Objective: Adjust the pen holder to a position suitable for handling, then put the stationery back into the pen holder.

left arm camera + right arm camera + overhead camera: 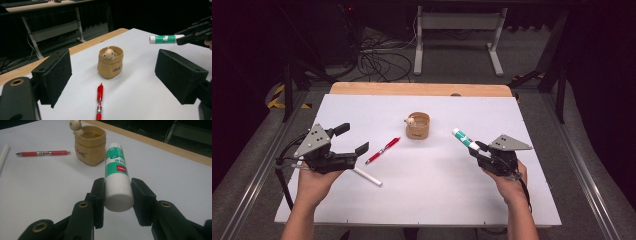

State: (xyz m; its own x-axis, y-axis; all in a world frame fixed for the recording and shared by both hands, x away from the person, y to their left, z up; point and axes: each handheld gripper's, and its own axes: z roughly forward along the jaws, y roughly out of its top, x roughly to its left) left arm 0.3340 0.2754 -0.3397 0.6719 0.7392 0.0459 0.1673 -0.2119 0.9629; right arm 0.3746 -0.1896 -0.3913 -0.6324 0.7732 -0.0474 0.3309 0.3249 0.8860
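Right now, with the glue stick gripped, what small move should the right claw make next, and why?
Probably carry the glue stick forward toward the tan pot: the right claw holds it off the table, pointing that way, and the pot's mouth is open.

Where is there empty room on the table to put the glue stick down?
Free: the white sheet along the near edge between both hands, and right of the tan pot. Crowded: left of the pot, where the red pen and white stick lie.
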